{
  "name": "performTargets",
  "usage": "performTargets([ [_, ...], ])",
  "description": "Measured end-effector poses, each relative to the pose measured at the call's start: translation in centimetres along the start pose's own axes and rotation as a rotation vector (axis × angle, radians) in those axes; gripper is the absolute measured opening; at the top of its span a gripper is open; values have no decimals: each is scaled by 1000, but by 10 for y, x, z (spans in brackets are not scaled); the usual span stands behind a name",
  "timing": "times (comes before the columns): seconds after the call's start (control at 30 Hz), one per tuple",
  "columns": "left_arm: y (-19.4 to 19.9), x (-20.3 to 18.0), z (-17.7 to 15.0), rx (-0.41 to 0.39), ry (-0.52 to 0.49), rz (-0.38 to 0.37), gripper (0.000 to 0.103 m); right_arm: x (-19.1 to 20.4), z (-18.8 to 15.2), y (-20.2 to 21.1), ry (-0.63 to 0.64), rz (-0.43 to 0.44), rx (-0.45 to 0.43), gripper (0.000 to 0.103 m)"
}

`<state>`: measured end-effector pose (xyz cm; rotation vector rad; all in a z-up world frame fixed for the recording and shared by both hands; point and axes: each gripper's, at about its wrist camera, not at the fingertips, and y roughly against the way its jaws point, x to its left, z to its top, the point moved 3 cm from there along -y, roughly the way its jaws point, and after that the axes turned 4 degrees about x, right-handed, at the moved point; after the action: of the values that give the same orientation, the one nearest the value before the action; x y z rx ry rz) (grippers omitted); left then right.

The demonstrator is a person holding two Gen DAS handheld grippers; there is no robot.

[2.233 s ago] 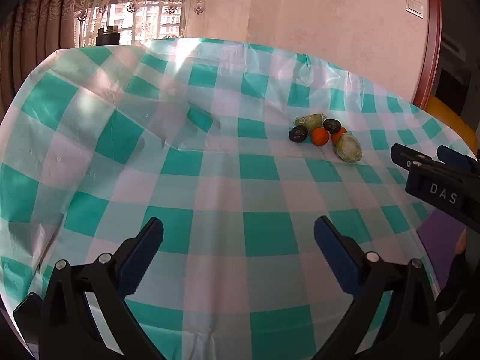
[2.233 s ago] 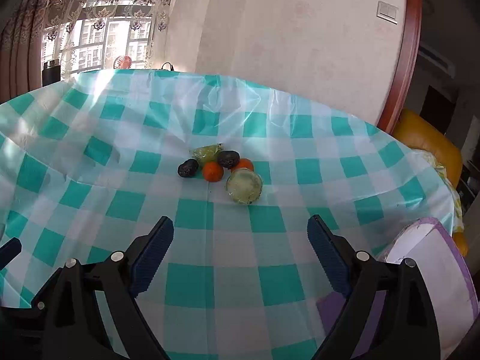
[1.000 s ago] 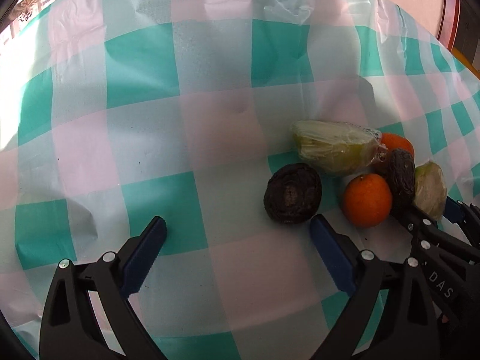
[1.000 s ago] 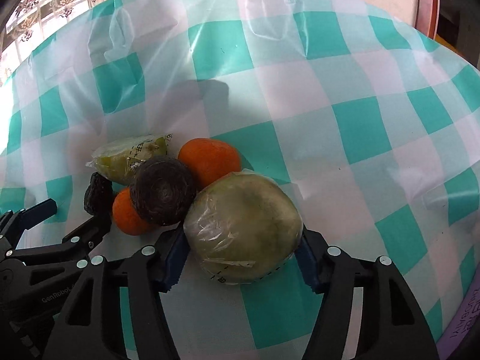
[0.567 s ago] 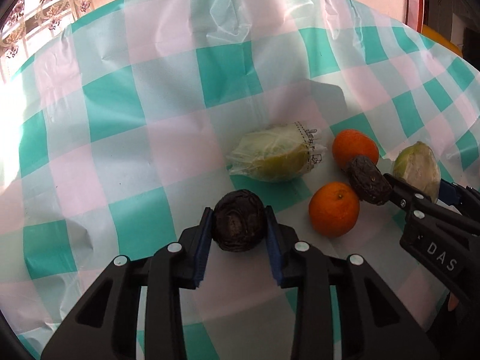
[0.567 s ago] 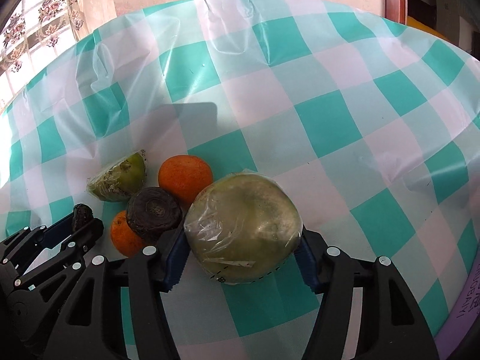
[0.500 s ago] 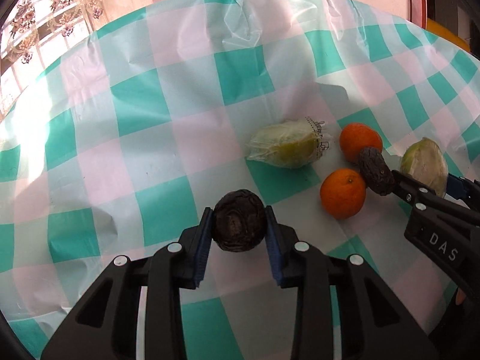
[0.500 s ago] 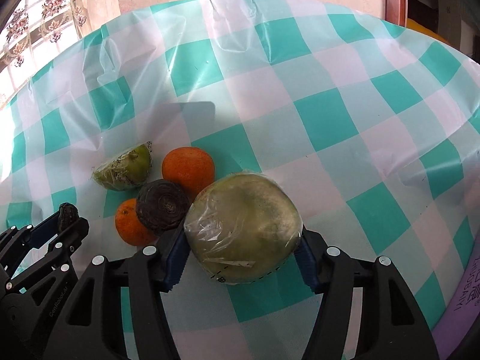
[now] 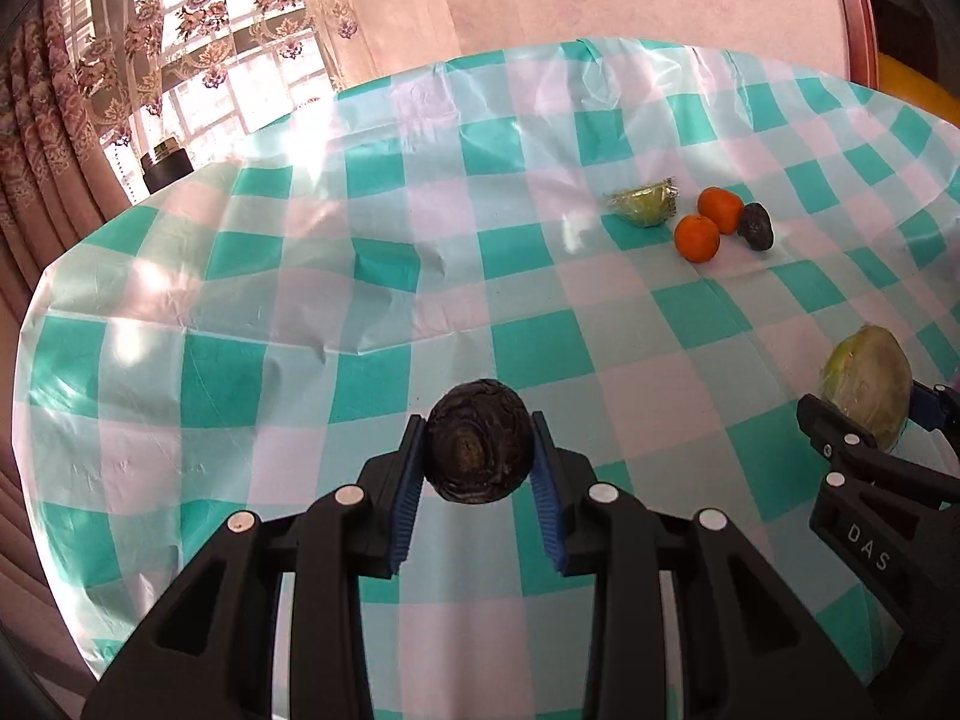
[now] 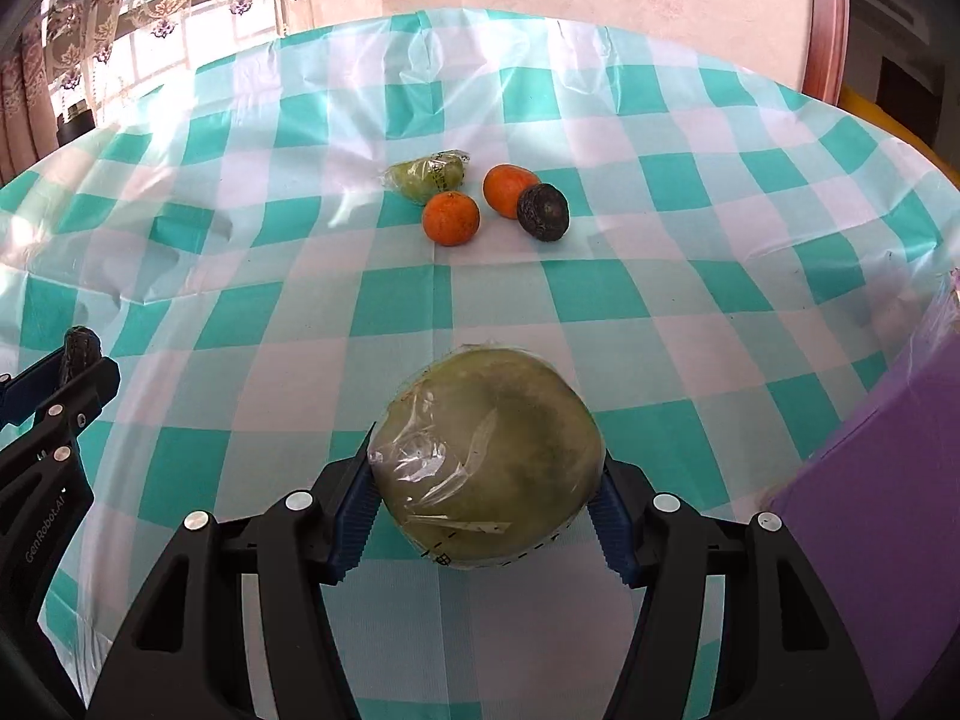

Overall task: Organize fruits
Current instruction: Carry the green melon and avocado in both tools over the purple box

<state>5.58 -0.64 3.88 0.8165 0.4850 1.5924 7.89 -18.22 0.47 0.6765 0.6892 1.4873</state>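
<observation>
My left gripper point(image 9: 478, 457) is shut on a dark wrinkled fruit point(image 9: 478, 450) and holds it above the checked tablecloth point(image 9: 360, 324). My right gripper point(image 10: 485, 483) is shut on a round green fruit wrapped in plastic film point(image 10: 486, 465), also lifted; it also shows at the right of the left wrist view point(image 9: 867, 387). On the table farther off lie a wrapped green fruit piece point(image 10: 427, 176), two oranges point(image 10: 450, 218) point(image 10: 507, 189) and a second dark wrinkled fruit point(image 10: 543, 211).
A purple container point(image 10: 882, 480) stands at the near right edge of the table. A dark bottle point(image 9: 165, 171) stands at the far left by the curtained window. A yellow chair point(image 10: 882, 114) is beyond the table's right side.
Both grippers have pulled back and lifted away from the fruit pile, each carrying its fruit. The remaining fruits now lie much farther off.
</observation>
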Motion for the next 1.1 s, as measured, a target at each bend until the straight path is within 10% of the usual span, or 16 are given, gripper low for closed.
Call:
performTargets([
  [0.33,67,5,-54,-119,69,24,34,18,-37,94,89,-2,-151,61],
  [1.1,229,-31,-44,-418,-5,-2,34,-64,-62,274,25,-112,-473,61],
])
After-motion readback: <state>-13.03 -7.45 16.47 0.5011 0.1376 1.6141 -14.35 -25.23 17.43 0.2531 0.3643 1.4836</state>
